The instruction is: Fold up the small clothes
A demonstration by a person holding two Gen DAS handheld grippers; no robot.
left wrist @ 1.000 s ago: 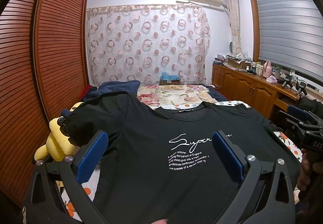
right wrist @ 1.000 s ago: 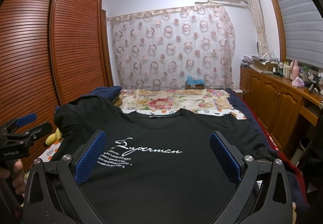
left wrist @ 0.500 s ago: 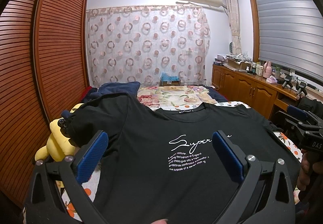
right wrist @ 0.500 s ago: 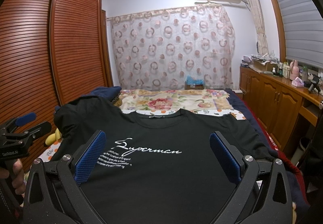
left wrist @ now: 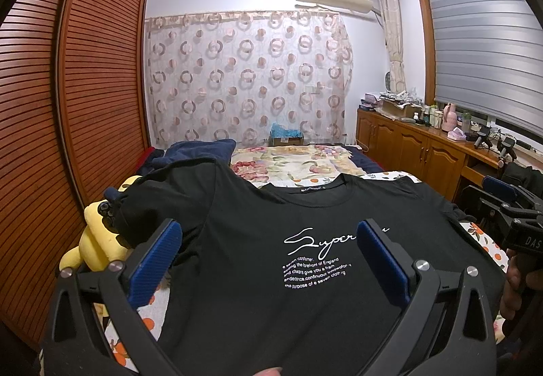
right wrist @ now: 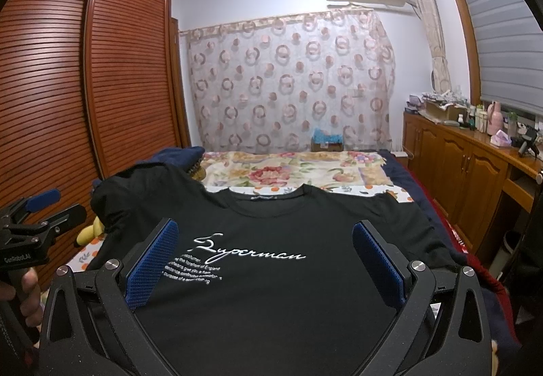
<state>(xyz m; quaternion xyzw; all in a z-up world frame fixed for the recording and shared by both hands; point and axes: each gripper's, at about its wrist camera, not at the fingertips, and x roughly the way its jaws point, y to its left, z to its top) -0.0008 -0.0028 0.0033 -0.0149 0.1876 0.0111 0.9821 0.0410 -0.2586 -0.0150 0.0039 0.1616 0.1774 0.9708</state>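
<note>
Lying face up across the near part of the bed [right wrist: 292,169], the black T-shirt [right wrist: 271,291] is spread flat with its collar toward the far end and its white script print showing on the chest; its left sleeve is rumpled and raised over a yellow soft toy [left wrist: 98,240] at the left edge of the bed, while the right sleeve lies flatter toward the right edge. The left hand-held gripper [left wrist: 268,260] hangs above the left half of the shirt with its blue-padded fingers [left wrist: 152,260] spread wide and nothing between them; the right hand-held gripper [right wrist: 264,260] hangs above the middle of the shirt, likewise wide apart and empty. Whether either one touches the cloth low down is hard to tell, since the frames cut off there. A floral quilt [right wrist: 288,169] covers the far part of the bed; a dark blue pillow [left wrist: 200,148] sits at the far left; a brown slatted wardrobe [right wrist: 68,87] stands on the left, and a wooden cabinet [right wrist: 468,169] runs along the right under the window.
</note>
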